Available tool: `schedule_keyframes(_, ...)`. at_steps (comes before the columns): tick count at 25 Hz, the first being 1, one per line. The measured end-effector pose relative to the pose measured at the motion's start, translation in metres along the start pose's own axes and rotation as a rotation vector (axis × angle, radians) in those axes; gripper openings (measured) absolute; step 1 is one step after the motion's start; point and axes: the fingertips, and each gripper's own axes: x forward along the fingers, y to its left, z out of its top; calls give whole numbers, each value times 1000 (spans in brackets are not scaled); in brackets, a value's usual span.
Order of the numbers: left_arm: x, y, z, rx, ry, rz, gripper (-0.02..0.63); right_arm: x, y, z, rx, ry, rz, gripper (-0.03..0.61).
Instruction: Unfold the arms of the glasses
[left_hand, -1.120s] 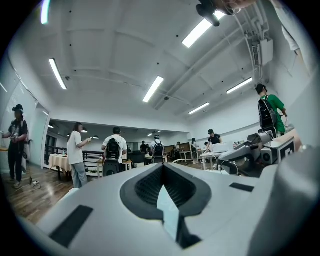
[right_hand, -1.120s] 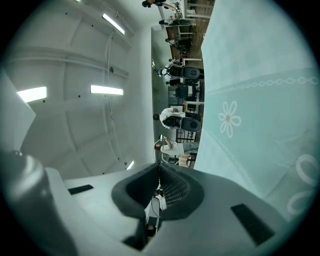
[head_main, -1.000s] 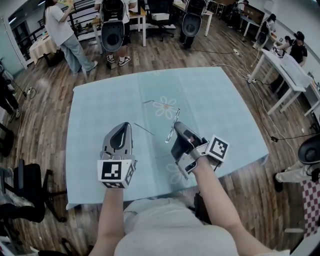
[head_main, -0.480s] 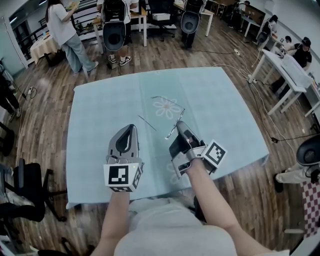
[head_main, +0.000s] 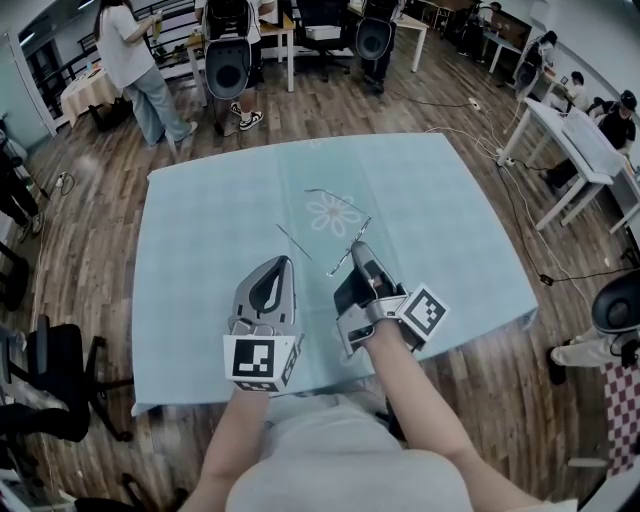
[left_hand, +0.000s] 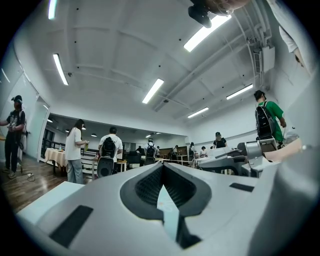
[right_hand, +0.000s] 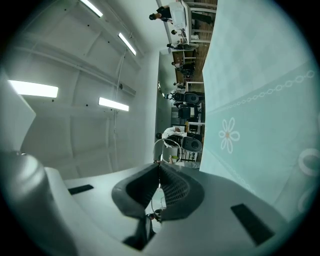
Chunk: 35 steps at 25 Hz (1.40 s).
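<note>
The thin wire-framed glasses (head_main: 345, 248) hang above the pale blue tablecloth (head_main: 200, 220), with my right gripper (head_main: 357, 252) shut on the frame at a lens rim. One arm reaches up and left from the frame, the other (head_main: 293, 242) sticks out to the left. In the right gripper view the wire rim (right_hand: 159, 142) shows just past the closed jaws of that gripper (right_hand: 159, 167). My left gripper (head_main: 282, 264) is shut and empty, a short way left of the glasses and just below the left-pointing arm. In the left gripper view its jaws (left_hand: 163, 166) meet with nothing between them.
A flower print (head_main: 333, 213) marks the cloth beyond the glasses. Past the table's far edge are office chairs (head_main: 227, 62) and standing people (head_main: 130, 60) on a wood floor. A white desk (head_main: 575, 140) stands at the right.
My left gripper has slid to the right and a little nearer to me, closing in on the glasses. The right gripper stays put, tilting the glasses slightly.
</note>
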Motion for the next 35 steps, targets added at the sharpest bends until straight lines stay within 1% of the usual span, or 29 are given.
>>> schedule_keyframes(5, 2, -5, 1, 5, -6, -6, 8, 0, 4, -1, -2, -15, 17, 11)
schedule_keyframes(15, -1, 5, 0, -6, -16, 18, 8, -1, 4, 1, -8, -24, 35, 11)
schedule_keyframes(35, -1, 5, 2, -5, -15, 24, 8, -1, 7, -1, 0, -9, 35, 11)
